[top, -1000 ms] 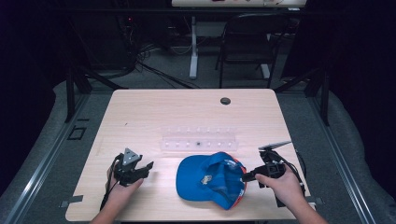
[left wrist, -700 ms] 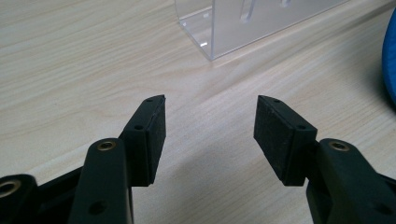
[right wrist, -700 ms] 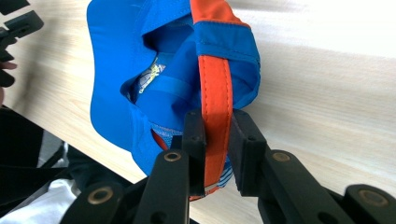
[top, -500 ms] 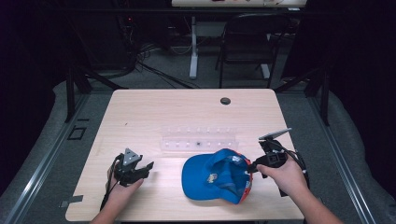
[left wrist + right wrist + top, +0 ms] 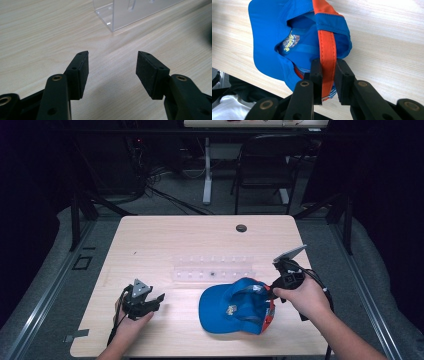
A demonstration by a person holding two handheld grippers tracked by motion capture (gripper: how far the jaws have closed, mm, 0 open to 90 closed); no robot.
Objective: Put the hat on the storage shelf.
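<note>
The pale wood-grain tabletop [image 5: 165,245] carries everything here, and most of the work seems to lie ahead. Across its middle lies a long clear plastic rack [image 5: 212,268], on its own and untouched, well apart from both hands.

Nearer the person, to the right of centre, sits the blue fabric baseball cap with orange trim [image 5: 232,307], turned upside down so its inside and brim face up. Its far edge looks raised while the brim side rests on the wood, though how much of it is clear of the surface cannot be told.

The right gripper [image 5: 329,82] has made its grasp: its jaws are closed tightly on the cap's orange back strap [image 5: 327,50], which runs up between them. So picking up is under way, judging by the tilt; carrying the cap anywhere is not yet done.

The left gripper [image 5: 112,72] rests low over bare wood at the left, jaws spread wide with nothing between them, taking no part so far.
</note>
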